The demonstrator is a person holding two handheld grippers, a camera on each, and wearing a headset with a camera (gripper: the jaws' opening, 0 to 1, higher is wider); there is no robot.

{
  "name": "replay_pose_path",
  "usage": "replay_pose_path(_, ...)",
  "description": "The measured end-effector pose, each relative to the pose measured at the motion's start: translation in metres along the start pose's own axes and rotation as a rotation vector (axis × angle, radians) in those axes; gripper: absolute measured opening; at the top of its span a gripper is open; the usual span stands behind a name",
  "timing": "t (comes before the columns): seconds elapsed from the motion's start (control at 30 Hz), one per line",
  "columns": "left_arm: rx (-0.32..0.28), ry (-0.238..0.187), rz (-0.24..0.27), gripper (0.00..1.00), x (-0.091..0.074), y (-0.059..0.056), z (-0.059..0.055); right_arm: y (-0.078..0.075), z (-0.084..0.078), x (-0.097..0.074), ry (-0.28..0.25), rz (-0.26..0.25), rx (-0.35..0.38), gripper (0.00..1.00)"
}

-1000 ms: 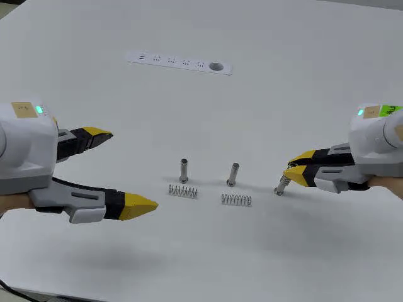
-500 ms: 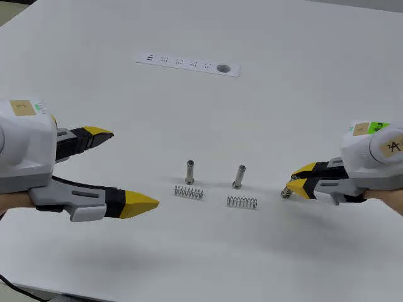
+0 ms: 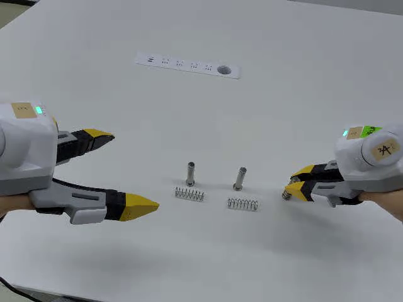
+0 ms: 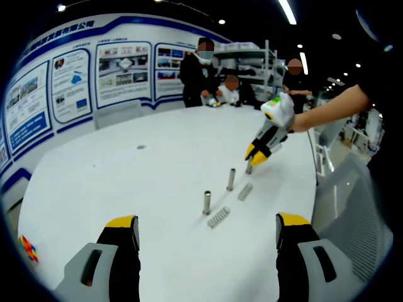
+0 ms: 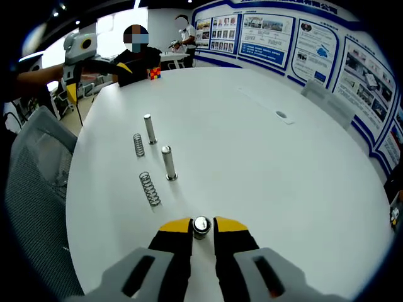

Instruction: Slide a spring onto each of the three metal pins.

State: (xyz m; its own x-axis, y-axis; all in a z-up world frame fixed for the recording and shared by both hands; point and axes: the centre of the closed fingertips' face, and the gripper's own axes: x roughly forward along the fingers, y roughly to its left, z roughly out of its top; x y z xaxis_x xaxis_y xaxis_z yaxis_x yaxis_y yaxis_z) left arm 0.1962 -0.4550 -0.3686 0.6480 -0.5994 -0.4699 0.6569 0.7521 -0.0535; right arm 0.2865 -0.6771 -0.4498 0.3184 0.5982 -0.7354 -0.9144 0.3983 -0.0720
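The right gripper (image 3: 292,184) clamps the spring-wearing third pin (image 3: 286,194), right of the middle pin (image 3: 239,178); a loose spring (image 3: 242,204) lies just before it. Well left, the left gripper (image 3: 134,170) hangs, jaws apart.

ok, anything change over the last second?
Right gripper came down over the third pin, jaws closed around its top; less of the pin and its spring shows. Left gripper stayed open, hovering; left pin, middle pin and both loose springs haven't moved.
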Motion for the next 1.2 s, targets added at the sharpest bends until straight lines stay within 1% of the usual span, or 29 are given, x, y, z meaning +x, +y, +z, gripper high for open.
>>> replay_pose_path(0.13,0.002,0.001,-0.003,0.92,0.000,-0.001,0.000,-0.003,0.004,-0.003,-0.016,-0.008,0.006,0.15)
replay_pose_path(0.3,0.005,-0.002,-0.004,0.92,0.000,-0.002,0.001,-0.007,0.013,-0.014,-0.056,-0.024,0.011,0.17)
replay_pose_path(0.37,0.007,-0.004,-0.004,0.92,0.000,-0.002,0.002,-0.006,0.020,-0.021,-0.079,-0.038,-0.001,0.17)
replay_pose_path(0.43,0.007,-0.007,-0.007,0.92,0.001,-0.002,0.003,-0.005,0.025,-0.024,-0.092,-0.039,-0.008,0.17)
replay_pose_path(0.5,0.005,-0.021,-0.016,0.92,0.002,-0.005,0.007,-0.003,0.031,-0.028,-0.105,-0.038,-0.013,0.18)
replay_pose_path(0.57,0.011,-0.020,-0.030,0.93,0.002,-0.008,0.008,0.000,0.036,-0.030,-0.117,-0.037,-0.019,0.18)
replay_pose_path(0.6,0.025,-0.010,-0.032,0.93,0.002,-0.007,0.008,0.004,0.040,-0.031,-0.129,-0.032,-0.023,0.18)
replay_pose_path(0.67,0.033,-0.008,-0.028,0.93,0.001,-0.006,0.009,0.010,0.046,-0.033,-0.141,-0.017,-0.034,0.18)
replay_pose_path(0.77,0.019,-0.033,-0.024,0.93,-0.002,-0.002,0.015,0.024,0.055,-0.032,-0.165,0.015,-0.058,0.18)
replay_pose_path(0.83,0.015,-0.040,-0.023,0.93,-0.002,-0.002,0.016,0.032,0.058,-0.029,-0.172,0.040,-0.063,0.18)
replay_pose_path(0.9,0.016,-0.041,-0.023,0.93,-0.002,-0.002,0.016,0.045,0.058,-0.024,-0.164,0.083,-0.071,0.18)
replay_pose_path(0.93,0.018,-0.038,-0.024,0.93,-0.002,-0.002,0.016,0.055,0.056,-0.020,-0.147,0.117,-0.088,0.18)
replay_pose_path(1.0,0.023,-0.031,-0.026,0.93,-0.002,-0.003,0.013,0.063,0.051,-0.013,-0.120,0.141,-0.133,0.18)
replay_pose_path(1.03,0.028,-0.022,-0.025,0.93,-0.003,-0.003,0.011,0.068,0.047,-0.008,-0.103,0.153,-0.141,0.18)
replay_pose_path(1.1,0.023,-0.024,-0.022,0.93,-0.004,-0.002,0.009,0.073,0.040,0.001,-0.082,0.166,-0.165,0.18)
replay_pose_path(1.2,0.004,-0.039,-0.013,0.93,-0.005,0.000,0.009,0.076,0.031,0.012,-0.051,0.175,-0.174,0.18)
